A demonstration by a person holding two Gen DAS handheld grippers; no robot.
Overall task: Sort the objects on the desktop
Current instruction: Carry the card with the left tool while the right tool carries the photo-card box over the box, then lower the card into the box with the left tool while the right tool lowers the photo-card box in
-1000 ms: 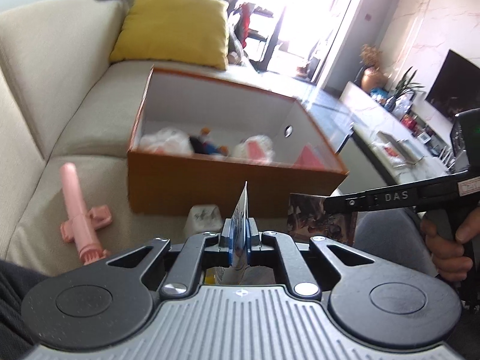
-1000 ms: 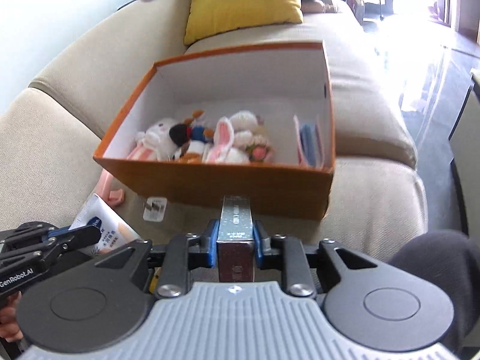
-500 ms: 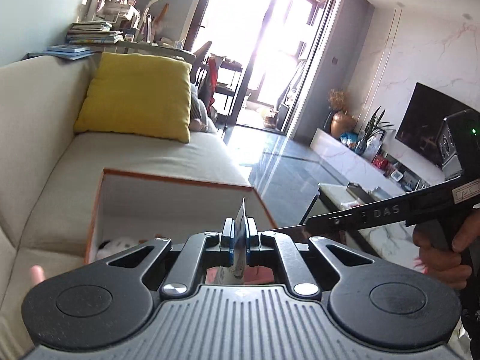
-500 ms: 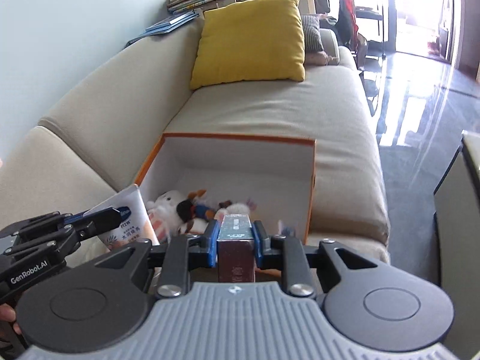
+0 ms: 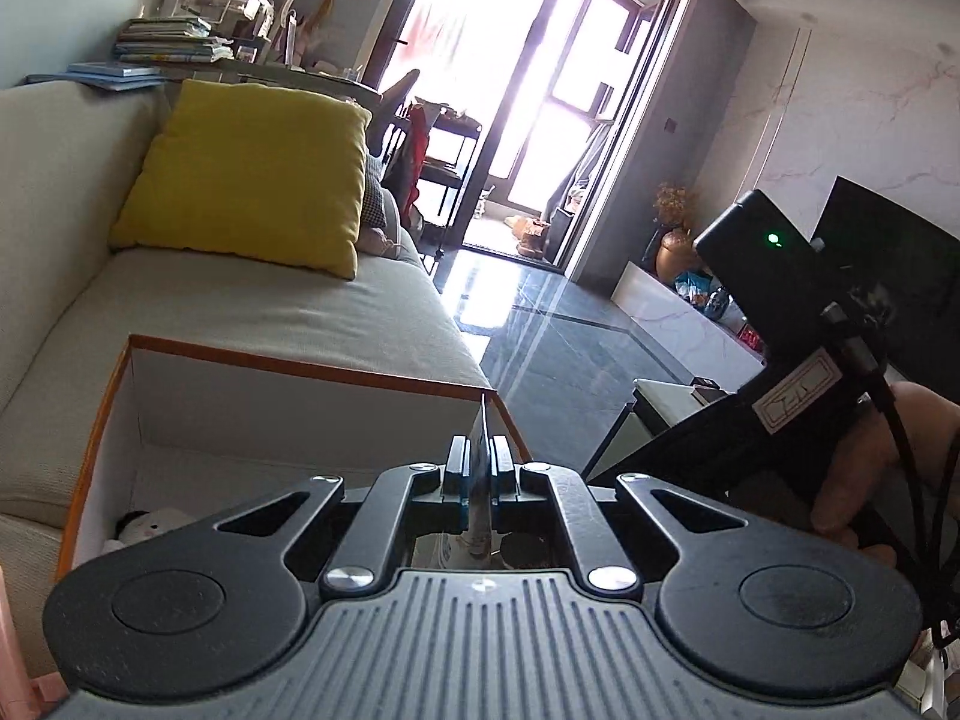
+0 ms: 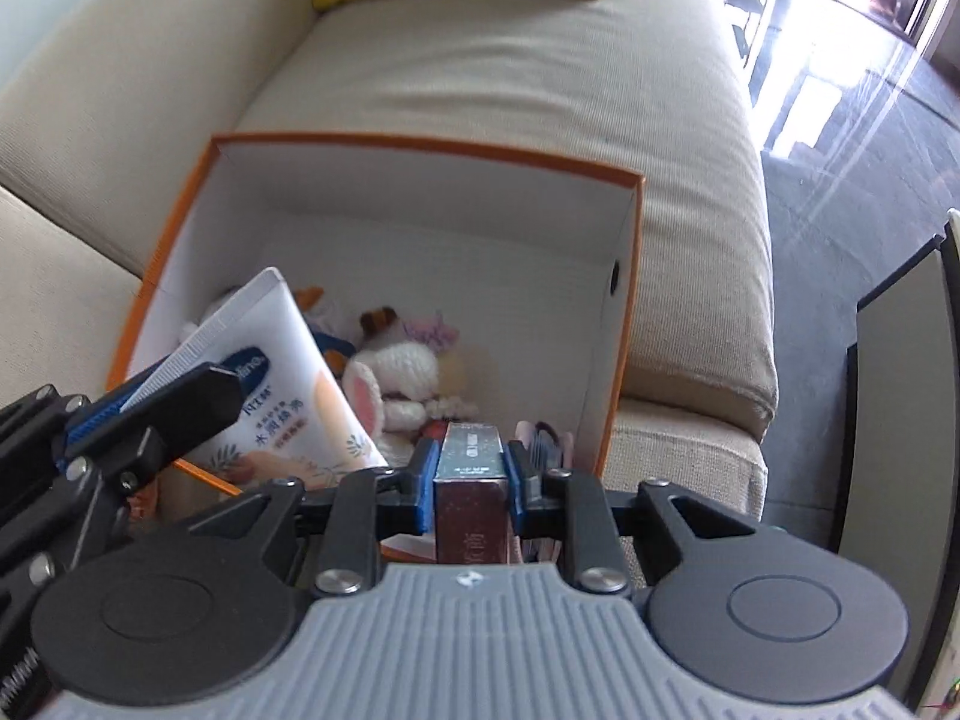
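Note:
An orange cardboard box (image 6: 627,324) with white inner walls stands on the beige sofa, holding plush toys (image 6: 393,372) and pink flat items (image 6: 543,441). My right gripper (image 6: 471,468) is shut on a dark red rectangular carton (image 6: 471,501), held over the box's near right part. My left gripper (image 5: 478,468) is shut on the flat end of a white cream tube (image 5: 480,450), seen edge-on above the box (image 5: 300,369). In the right wrist view the tube (image 6: 282,384) shows its printed face over the box's near left corner, in the left gripper (image 6: 120,426).
A yellow cushion (image 5: 246,174) leans at the sofa's back beyond the box. A pink object (image 5: 12,648) lies on the sofa at lower left. The sofa's right edge drops to a glossy dark floor (image 6: 858,192). A hand (image 5: 864,468) holds the right gripper's handle.
Both grippers have moved forward and up with their loads, from in front of the box to over its near part. The right gripper has tipped down to look into the box.

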